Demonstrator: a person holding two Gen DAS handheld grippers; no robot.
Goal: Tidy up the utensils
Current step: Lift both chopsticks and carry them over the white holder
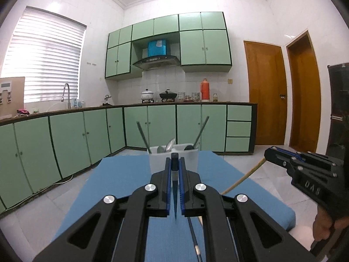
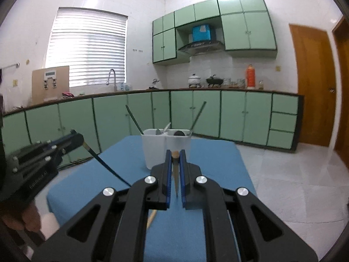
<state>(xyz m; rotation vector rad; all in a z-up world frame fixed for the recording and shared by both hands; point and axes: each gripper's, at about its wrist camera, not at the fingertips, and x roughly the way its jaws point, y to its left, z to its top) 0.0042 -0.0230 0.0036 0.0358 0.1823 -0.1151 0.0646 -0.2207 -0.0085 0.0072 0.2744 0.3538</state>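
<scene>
Above blue cloth [image 1: 122,174], slim dark chopstick [image 1: 174,187], pale wooden chopstick [image 2: 175,181]

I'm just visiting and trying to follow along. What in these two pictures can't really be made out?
- Left wrist view: the lower end of the dark chopstick in the left claw is hidden by the claw's own body.
- Right wrist view: the wooden chopstick in the right claw is likewise cut off below.
- Both views: the utensils deep in the white holder are hidden by its cloudy walls.
- The jars beside the orange thermos are too small to identify.
</scene>
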